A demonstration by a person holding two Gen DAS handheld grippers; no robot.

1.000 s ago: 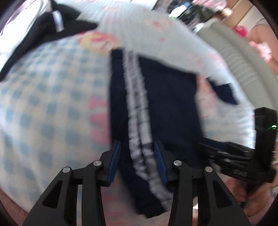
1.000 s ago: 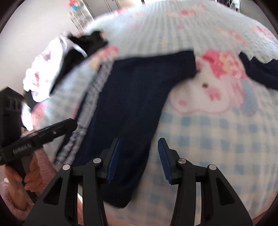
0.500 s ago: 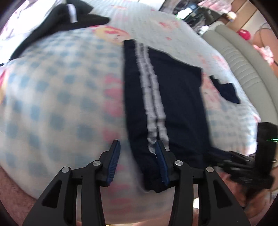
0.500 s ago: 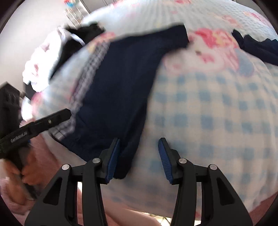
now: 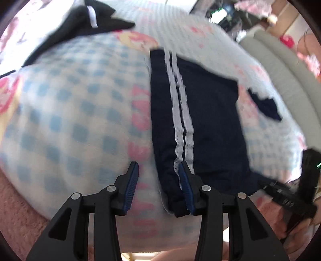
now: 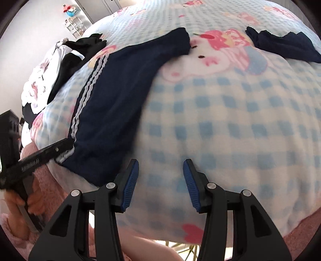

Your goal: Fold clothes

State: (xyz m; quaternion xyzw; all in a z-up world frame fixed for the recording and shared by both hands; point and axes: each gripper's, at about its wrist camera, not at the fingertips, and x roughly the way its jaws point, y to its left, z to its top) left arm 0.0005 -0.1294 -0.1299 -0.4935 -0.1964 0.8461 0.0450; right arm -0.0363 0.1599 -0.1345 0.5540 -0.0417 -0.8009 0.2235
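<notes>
At the upper left of the left wrist view, a black garment with a white tag is seen lying on a blue-and-white checked blanket. At the lower centre, the left gripper is held with its fingers spread; the near end of the navy shorts is placed between them, the fabric lying against the right finger, and nothing is pinched. The shorts, marked by two white stripes, are laid flat from the centre of the frame up toward the top. A small navy piece is seen apart at the right.

In the right wrist view, the black garment is found at the upper left, and the navy shorts are spread across the centre left on the blanket. The right gripper is held at the lower centre with fingers spread, over bare blanket just beside the edge of the shorts. The small navy piece is seen at the upper right.
</notes>
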